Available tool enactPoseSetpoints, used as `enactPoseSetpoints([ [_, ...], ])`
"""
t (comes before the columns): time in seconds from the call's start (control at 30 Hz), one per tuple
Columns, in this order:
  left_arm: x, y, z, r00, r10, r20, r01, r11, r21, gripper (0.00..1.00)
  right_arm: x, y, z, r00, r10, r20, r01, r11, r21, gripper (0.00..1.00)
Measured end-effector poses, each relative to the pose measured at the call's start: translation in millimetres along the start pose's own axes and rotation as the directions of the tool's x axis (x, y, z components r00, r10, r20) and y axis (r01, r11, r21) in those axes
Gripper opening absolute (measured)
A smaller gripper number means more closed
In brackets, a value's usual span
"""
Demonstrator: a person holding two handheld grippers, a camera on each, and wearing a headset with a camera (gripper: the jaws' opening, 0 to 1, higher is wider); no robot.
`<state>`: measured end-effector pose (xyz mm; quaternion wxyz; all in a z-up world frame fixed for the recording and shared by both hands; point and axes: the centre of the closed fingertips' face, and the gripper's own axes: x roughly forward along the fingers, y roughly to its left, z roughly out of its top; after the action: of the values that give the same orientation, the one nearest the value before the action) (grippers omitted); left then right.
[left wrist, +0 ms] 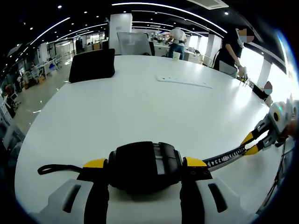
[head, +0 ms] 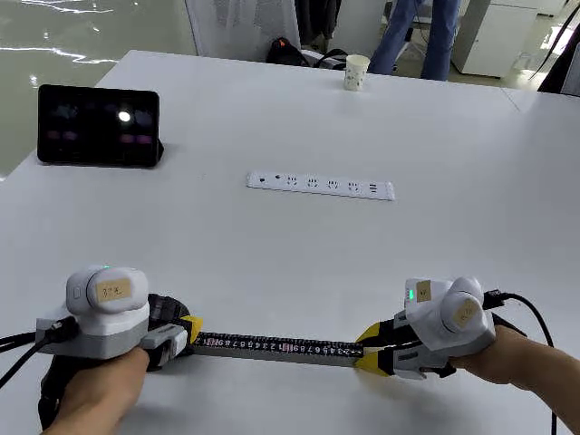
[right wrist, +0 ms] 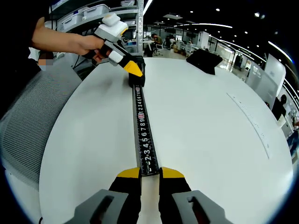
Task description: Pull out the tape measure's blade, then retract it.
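White table [head: 299, 245]: left fingers [left wrist: 194, 163] clamp the tape measure case [left wrist: 145, 163], right fingers [right wrist: 128, 173] pinch the tip of its blade [right wrist: 142, 126].

Dark tablet [head: 98, 125], white power strip [head: 321, 185], paper cup [head: 356, 72] on table [head: 272, 263]

One tape measure [head: 272, 346] is counted along the near edge of the worktop [head: 272, 254]. Two grippers are counted with it, the left gripper [head: 186, 333] and the right gripper [head: 370, 348]. One power strip [head: 321, 185] is seen mid-worktop, one tablet [head: 99, 125] by the left edge and one paper cup [head: 357, 72] at the far edge. Beyond the worktop, two standing people [left wrist: 176, 36] are made out in the left gripper view. A third is possibly there, too blurred to be counted.
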<state>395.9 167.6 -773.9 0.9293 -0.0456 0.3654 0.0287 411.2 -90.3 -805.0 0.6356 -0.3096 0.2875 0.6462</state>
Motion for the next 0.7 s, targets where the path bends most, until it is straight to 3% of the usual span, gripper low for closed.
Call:
enactPoseSetpoints([
  [0.7,-1.0,-0.1,-0.7,0.9998,-0.019,-0.002,0.019,1.0,-0.018,0.56,6.1,-9.6,-6.0,0.9996,0.005,-0.026,-0.006,1.0,-0.028,0.11],
])
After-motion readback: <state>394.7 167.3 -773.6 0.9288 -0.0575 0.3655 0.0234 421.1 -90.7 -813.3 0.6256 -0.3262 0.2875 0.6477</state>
